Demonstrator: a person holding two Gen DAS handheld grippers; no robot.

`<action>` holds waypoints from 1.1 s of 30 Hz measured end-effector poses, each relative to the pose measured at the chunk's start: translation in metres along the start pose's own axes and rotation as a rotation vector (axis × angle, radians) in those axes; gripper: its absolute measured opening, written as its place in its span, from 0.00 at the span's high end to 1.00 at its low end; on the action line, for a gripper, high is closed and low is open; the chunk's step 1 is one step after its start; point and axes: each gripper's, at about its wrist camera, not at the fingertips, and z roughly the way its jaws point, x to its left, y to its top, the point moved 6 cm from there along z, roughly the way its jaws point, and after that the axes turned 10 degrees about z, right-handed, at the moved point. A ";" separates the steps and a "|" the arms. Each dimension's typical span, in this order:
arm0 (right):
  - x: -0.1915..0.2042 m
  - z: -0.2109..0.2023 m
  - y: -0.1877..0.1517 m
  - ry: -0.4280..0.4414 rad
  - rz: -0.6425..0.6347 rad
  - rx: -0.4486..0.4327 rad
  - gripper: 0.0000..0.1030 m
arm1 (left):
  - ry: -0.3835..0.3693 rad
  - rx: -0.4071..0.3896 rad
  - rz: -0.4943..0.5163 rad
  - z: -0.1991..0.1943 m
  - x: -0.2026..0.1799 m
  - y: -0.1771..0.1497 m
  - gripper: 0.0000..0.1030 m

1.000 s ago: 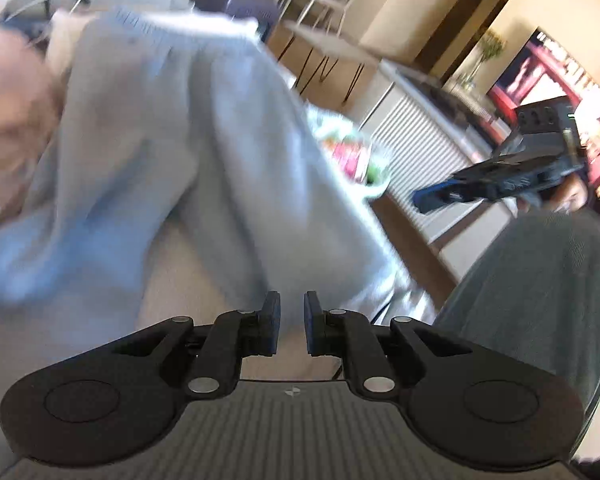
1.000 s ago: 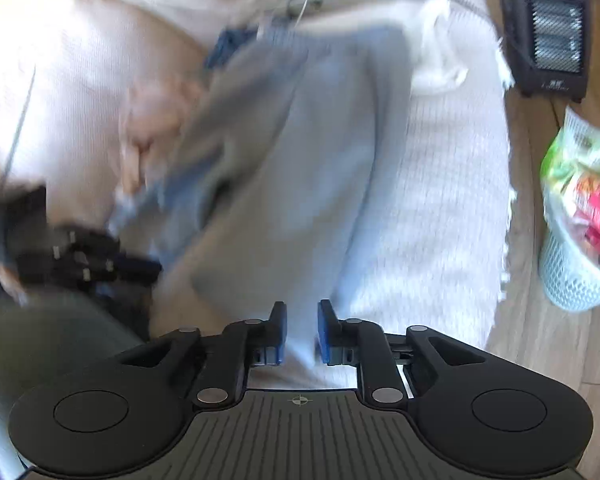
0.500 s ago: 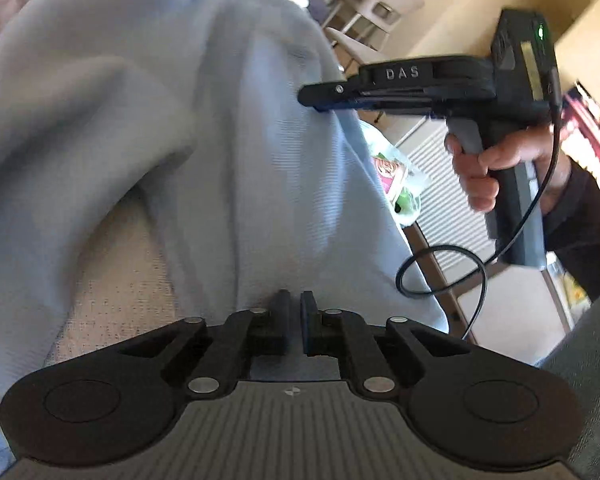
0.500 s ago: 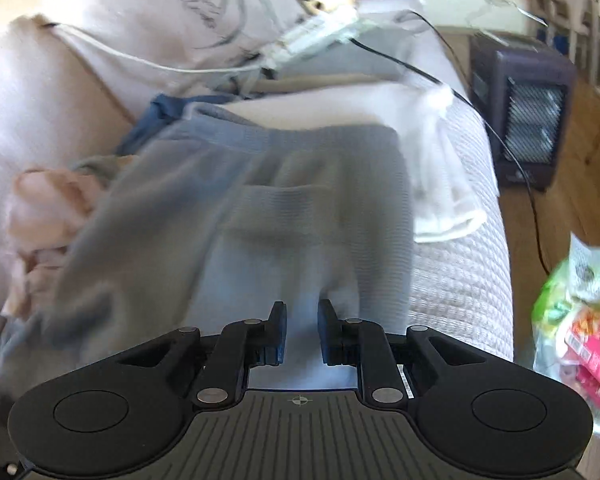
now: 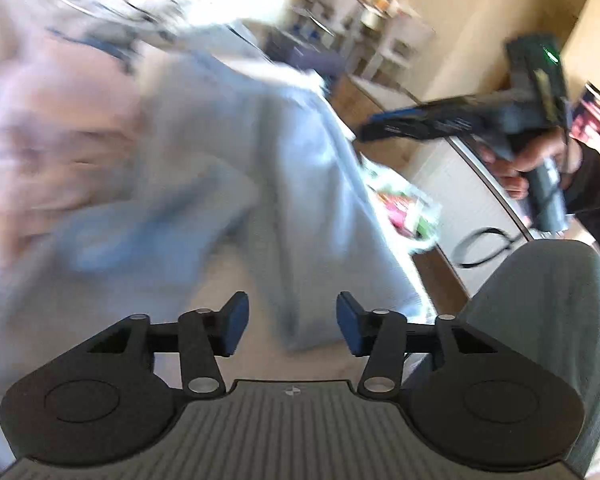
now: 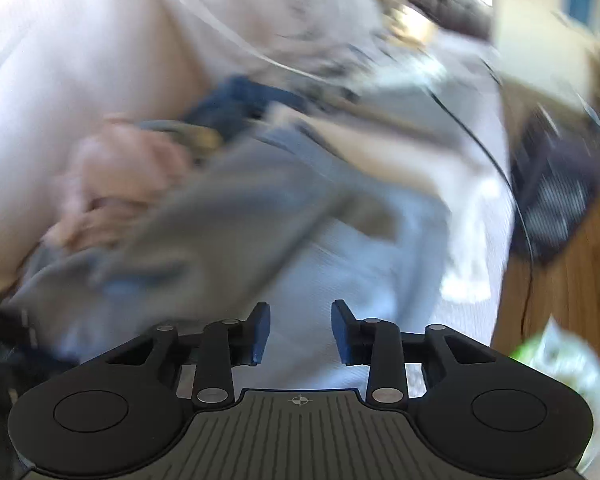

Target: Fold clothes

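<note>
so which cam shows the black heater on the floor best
The right wrist view: the black heater stands on the wood floor beside the sofa, blurred but with its grille visible. The left wrist view shows none of it that I can make out.

Both wrist cameras look steeply down, near, sharing the blue garment [image 5: 284, 184].

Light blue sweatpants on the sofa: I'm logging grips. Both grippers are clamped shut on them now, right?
No. Both wrist views show the left gripper and right gripper with jaws apart and opening; the light blue sweatpants lie released on the sofa.
</note>
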 end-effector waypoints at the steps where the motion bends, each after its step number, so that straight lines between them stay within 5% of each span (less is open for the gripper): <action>1: 0.010 -0.011 0.004 0.011 -0.043 -0.016 0.58 | 0.041 -0.016 -0.016 -0.018 0.010 -0.006 0.52; 6: 0.042 -0.030 0.031 0.067 -0.128 -0.091 0.54 | 0.240 -0.050 -0.145 -0.075 0.058 -0.033 0.51; 15: 0.041 0.047 0.112 0.065 -0.020 -0.069 0.54 | 0.460 -0.034 -0.239 -0.055 0.106 -0.045 0.45; 21: 0.038 0.119 0.149 0.018 -0.053 -0.001 0.54 | 0.412 -0.028 -0.199 -0.030 0.125 -0.040 0.45; 27: 0.032 0.175 0.155 -0.060 -0.227 0.083 0.54 | 0.472 0.066 -0.140 -0.009 0.143 -0.048 0.46; 29: 0.032 0.188 0.155 -0.070 -0.278 0.112 0.54 | 0.437 0.087 -0.163 -0.004 0.148 -0.055 0.47; 33: 0.031 0.209 0.154 -0.061 -0.340 0.170 0.54 | 0.367 0.072 -0.244 -0.004 0.159 -0.063 0.66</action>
